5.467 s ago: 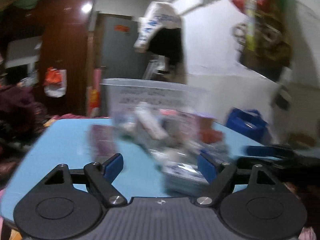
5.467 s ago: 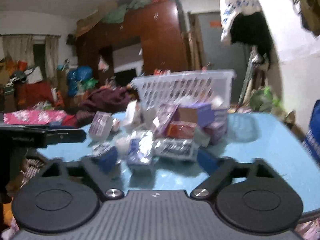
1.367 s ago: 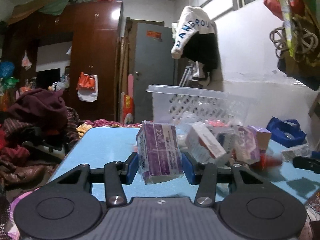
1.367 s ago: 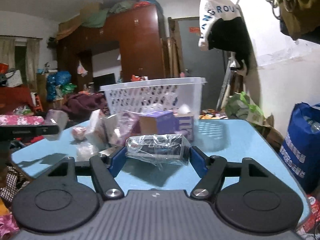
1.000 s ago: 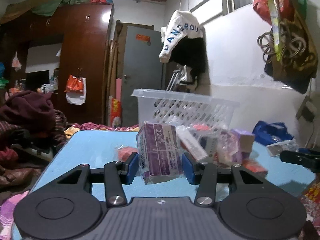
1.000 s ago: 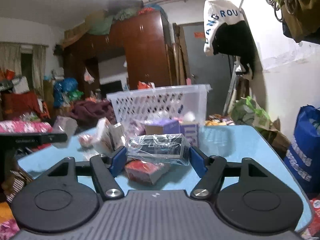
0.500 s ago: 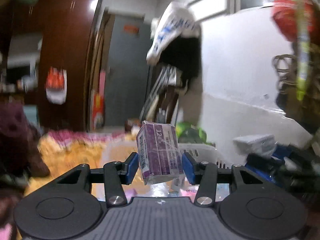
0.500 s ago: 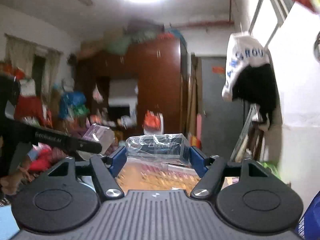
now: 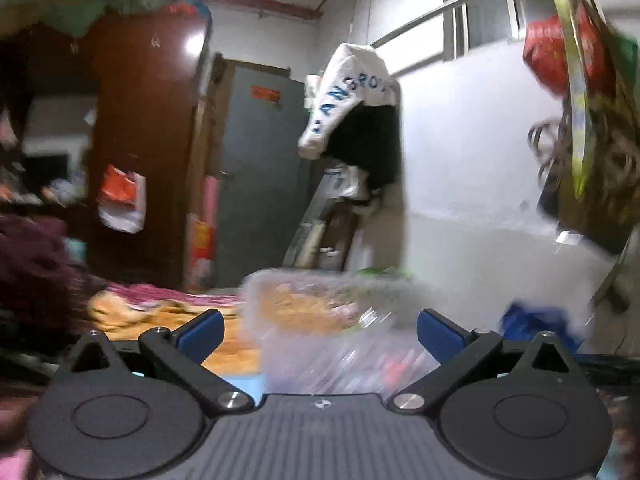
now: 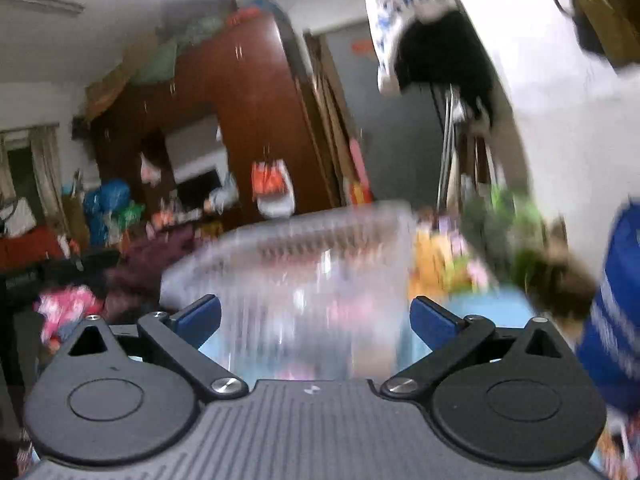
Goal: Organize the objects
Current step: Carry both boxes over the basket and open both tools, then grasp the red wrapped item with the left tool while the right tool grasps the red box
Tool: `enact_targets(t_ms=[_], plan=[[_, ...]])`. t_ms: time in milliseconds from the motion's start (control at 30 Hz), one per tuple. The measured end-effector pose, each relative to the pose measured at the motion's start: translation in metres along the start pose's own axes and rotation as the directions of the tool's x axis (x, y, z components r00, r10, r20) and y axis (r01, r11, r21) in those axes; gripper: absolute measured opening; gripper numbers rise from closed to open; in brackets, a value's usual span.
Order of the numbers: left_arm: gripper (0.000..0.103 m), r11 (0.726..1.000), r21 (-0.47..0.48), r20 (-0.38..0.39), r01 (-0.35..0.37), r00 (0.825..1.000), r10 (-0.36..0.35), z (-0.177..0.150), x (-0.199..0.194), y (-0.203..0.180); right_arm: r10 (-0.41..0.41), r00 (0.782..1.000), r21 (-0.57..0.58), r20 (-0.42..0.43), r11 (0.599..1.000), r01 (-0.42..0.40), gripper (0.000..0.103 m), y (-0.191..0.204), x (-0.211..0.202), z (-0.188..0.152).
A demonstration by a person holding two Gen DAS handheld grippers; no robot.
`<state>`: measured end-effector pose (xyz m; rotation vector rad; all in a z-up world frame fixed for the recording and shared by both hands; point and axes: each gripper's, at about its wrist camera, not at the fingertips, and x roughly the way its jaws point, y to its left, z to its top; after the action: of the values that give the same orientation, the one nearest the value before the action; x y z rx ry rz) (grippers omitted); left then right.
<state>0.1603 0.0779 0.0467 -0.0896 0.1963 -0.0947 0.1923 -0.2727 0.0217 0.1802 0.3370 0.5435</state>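
Both views badly smeared with motion blur. Left gripper with jaws flung wide, just sprung apart, blue pads far to either side and nothing between them. Right gripper the same: jaws just opened to full spread, pads clear of everything, no packet in the gap.

Basket dead ahead of the left gripper, a pale see-through plastic tub, rim just above pad height, filling the space beyond the jaws. Pink and red smudges inside the basket low down; too blurred to tell which packets. In the right view, basket again straight ahead, slotted wall a streak of white, tilted across the frame, more pink blurs showing through it. Whether either gripper touches the basket: cannot tell through the blur, though the pads look apart from it.

Sliver of blue table to the right of the basket in the right view, another scrap under the basket's left corner in the left view. Blue bag right of the basket. Behind the basket, brown wardrobe to the left, grey door beside it, white garment hanging above and right of the door. Heap of dark red cloth far left of the basket.
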Motion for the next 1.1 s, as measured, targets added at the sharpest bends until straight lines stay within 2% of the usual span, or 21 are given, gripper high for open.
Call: enact_targets(t_ms=[67, 167, 200, 333, 467, 567, 633, 667, 700, 767, 833, 967, 1100], plan=[[0.103, 0.998, -0.002, -0.05, -0.059, 0.997, 0.059, -0.023, -0.011, 0.005, -0.01, 0.998, -0.012, -0.06, 1.0, 0.009, 0.103, 0.0, -0.012, -0.032], [0.103, 0.998, -0.019, -0.152, -0.063, 0.987, 0.06, -0.047, -0.007, 0.009, 0.001, 0.994, -0.024, -0.112, 1.0, -0.004, 0.102, 0.006, -0.017, -0.065], [0.102, 0.998, -0.007, -0.178, -0.068, 0.982, 0.066, -0.054, -0.004, 0.008, -0.001, 0.993, -0.025, -0.122, 1.0, -0.002, 0.102, 0.008, -0.016, -0.069], [0.099, 0.994, 0.016, -0.248, -0.108, 0.963, 0.109, -0.069, 0.009, 0.012, -0.067, 0.985, -0.118, -0.16, 0.992, 0.048, 0.087, 0.025, -0.001, -0.081], [0.088, 0.992, 0.038, -0.308, -0.121, 0.943, 0.127, -0.074, 0.027, 0.014, -0.088, 0.982, -0.154, -0.167, 0.986, 0.062, 0.086, 0.03, 0.006, -0.089], [0.085, 0.991, 0.059, -0.337, -0.119, 0.932, 0.132, -0.074, 0.03, 0.012, -0.102, 0.982, -0.157, -0.158, 0.985, 0.077, 0.086, 0.031, 0.003, -0.092], [0.077, 0.991, 0.066, -0.36, -0.121, 0.923, 0.136, -0.075, 0.033, 0.008, -0.121, 0.98, -0.174, -0.156, 0.98, 0.093, 0.086, 0.034, 0.003, -0.093], [0.061, 0.991, 0.067, -0.372, -0.118, 0.918, 0.135, -0.077, 0.033, 0.006, -0.127, 0.979, -0.184, -0.156, 0.978, 0.098, 0.086, 0.036, 0.003, -0.093], [0.054, 0.99, 0.071, -0.381, -0.12, 0.914, 0.138, -0.078, 0.034, 0.005, -0.133, 0.979, -0.192, -0.154, 0.976, 0.103, 0.084, 0.039, 0.003, -0.096], [0.05, 0.99, 0.075, -0.37, -0.117, 0.919, 0.137, -0.079, 0.03, 0.002, -0.144, 0.979, -0.204, -0.147, 0.972, 0.113, 0.068, 0.04, 0.0, -0.097], [0.05, 0.993, 0.06, -0.354, -0.106, 0.927, 0.121, -0.08, 0.025, 0.002, -0.152, 0.979, -0.201, -0.135, 0.972, 0.123, 0.06, 0.038, -0.003, -0.098], [0.049, 0.998, -0.005, -0.289, -0.059, 0.956, 0.055, -0.08, 0.002, -0.001, -0.133, 0.984, -0.179, -0.121, 0.978, 0.11, 0.059, 0.029, -0.012, -0.098], [0.049, 0.999, -0.037, -0.196, -0.018, 0.98, 0.01, -0.086, -0.031, -0.014, -0.133, 0.989, -0.171, -0.07, 0.978, 0.119, 0.059, 0.022, -0.032, -0.099]])
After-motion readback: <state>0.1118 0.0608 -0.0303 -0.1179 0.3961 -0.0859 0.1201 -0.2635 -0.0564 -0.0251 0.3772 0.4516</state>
